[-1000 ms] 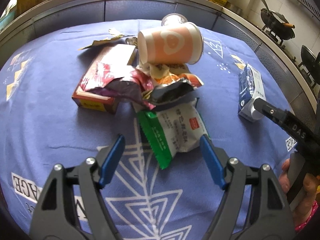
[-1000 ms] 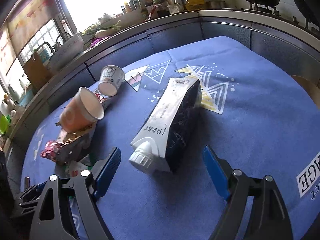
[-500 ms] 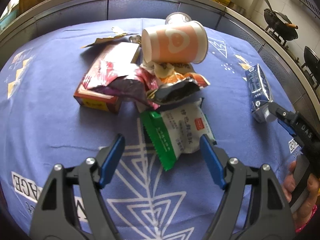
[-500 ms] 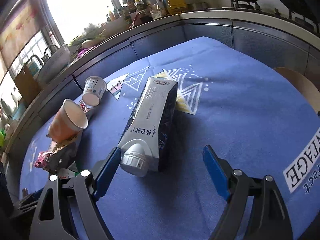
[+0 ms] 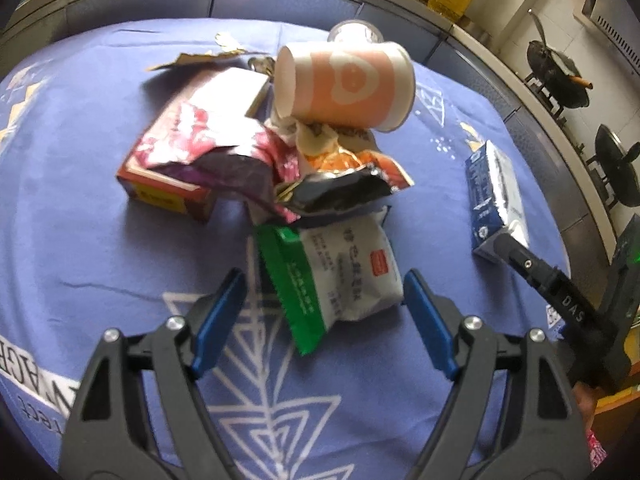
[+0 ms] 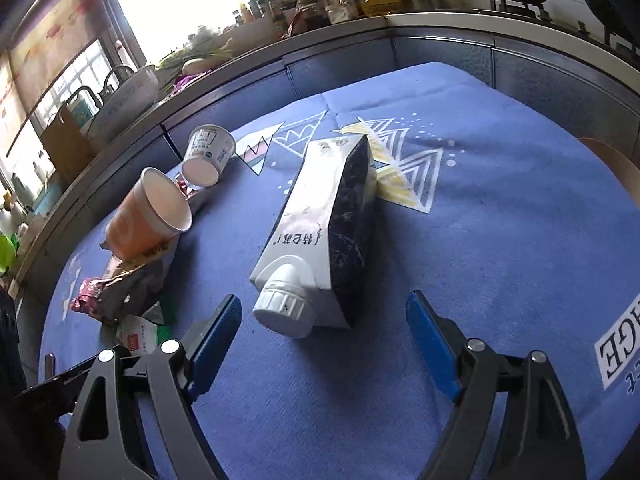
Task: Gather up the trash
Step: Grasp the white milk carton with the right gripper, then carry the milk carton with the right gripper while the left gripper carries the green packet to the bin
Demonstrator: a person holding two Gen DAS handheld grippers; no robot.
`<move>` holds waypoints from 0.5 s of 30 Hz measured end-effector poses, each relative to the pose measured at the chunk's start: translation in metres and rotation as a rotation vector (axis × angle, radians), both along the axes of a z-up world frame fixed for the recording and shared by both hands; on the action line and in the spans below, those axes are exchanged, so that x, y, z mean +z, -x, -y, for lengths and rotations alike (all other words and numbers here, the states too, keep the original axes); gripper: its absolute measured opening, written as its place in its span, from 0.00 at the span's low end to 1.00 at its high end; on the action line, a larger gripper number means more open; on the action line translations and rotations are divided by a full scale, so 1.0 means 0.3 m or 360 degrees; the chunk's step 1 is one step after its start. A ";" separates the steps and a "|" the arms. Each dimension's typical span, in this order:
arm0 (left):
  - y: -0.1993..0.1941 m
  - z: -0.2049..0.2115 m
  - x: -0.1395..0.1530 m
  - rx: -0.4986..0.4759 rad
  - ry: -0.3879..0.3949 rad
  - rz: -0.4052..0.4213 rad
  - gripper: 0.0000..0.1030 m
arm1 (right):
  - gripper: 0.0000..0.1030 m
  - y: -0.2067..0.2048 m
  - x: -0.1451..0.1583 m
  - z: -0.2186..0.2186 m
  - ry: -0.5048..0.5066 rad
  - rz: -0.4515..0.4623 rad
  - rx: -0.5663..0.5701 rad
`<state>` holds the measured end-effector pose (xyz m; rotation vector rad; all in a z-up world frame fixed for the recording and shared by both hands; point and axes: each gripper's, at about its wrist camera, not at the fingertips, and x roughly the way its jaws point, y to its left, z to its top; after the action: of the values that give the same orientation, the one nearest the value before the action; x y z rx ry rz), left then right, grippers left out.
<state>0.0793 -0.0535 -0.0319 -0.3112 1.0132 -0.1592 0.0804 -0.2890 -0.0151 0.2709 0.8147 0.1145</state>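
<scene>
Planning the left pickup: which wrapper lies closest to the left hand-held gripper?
The white packet with the green edge; it lies right before the open left hand-held gripper, nearer than the black wrapper and purple wrapper behind.

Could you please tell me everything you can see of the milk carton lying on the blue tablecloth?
The milk carton is a tall, gable-less box, seemingly coated card, with a white printed face up and a dark blue patterned side. It lies flat on the blue tablecloth, apart from the pile of wrappers and cups. Its white ribbed screw cap is on and points toward the right hand-held gripper, whose open jaws flank that end without touching it. Only the cloth touches the carton.
</scene>
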 end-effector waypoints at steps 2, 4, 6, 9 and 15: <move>-0.004 0.017 0.003 0.0005 -0.0033 0.0023 0.58 | 0.80 -0.016 0.001 0.002 0.0006 0.0000 -0.0003; -0.013 0.034 -0.004 -0.0052 0.0015 0.0004 0.35 | 0.78 -0.032 0.005 0.008 0.0021 0.0015 0.0006; -0.011 0.048 -0.010 -0.0063 0.0026 -0.0008 0.25 | 0.54 -0.044 0.005 0.011 0.0024 0.0028 0.0062; 0.006 0.070 -0.007 -0.0111 0.0032 -0.0002 0.17 | 0.51 -0.027 0.015 0.022 0.0065 0.0050 0.0099; 0.037 0.148 0.053 -0.0223 0.0069 0.0075 0.10 | 0.48 0.077 0.037 0.095 0.0054 0.0128 0.0084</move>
<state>0.0681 -0.0980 -0.0159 -0.2745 0.9861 -0.3139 0.0572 -0.3173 -0.0041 0.2117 0.7435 0.1600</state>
